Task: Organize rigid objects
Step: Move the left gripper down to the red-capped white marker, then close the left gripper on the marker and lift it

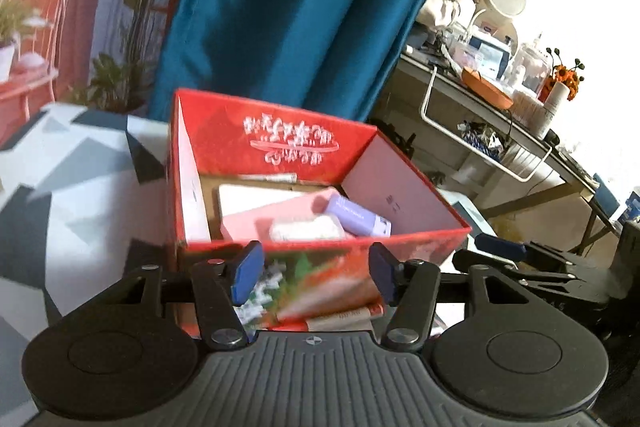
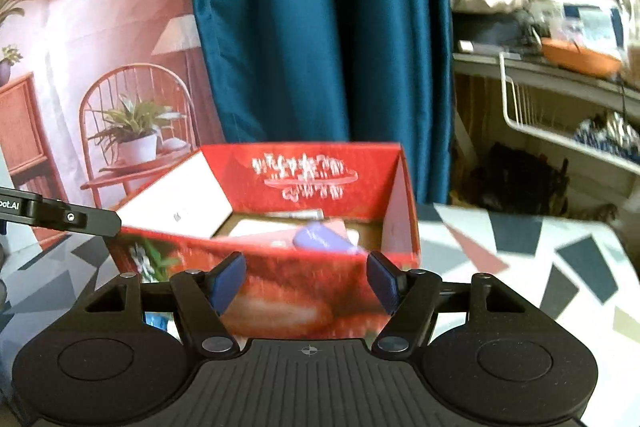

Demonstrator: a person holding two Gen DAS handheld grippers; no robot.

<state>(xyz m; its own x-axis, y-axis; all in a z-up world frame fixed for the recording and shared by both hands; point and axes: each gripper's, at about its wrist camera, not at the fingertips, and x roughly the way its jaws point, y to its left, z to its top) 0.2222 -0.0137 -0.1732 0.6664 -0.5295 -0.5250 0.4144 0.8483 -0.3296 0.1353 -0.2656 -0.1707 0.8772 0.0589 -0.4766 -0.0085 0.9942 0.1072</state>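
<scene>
A red open-top cardboard box [image 1: 296, 143] stands on the patterned table just ahead of both grippers; it also shows in the right wrist view [image 2: 320, 167]. Inside lie a pink flat box [image 1: 276, 213], a purple small box [image 1: 356, 217], a white packet [image 1: 306, 229] and a white flat item [image 1: 256, 197]. The purple box shows in the right wrist view [image 2: 320, 237]. My left gripper [image 1: 314, 277] is open and empty in front of the box's near wall. My right gripper [image 2: 306, 279] is open and empty at the box's near wall. The right gripper's body [image 1: 532, 263] shows at the left view's right side.
The table [image 1: 72, 195] has a grey, white and dark geometric cover [image 2: 540, 259]. A teal curtain [image 1: 296, 7] hangs behind the box. A cluttered shelf table [image 1: 492, 95] with a wire basket [image 2: 560, 123] stands at the right. A printed room backdrop [image 2: 100, 87] is at the left.
</scene>
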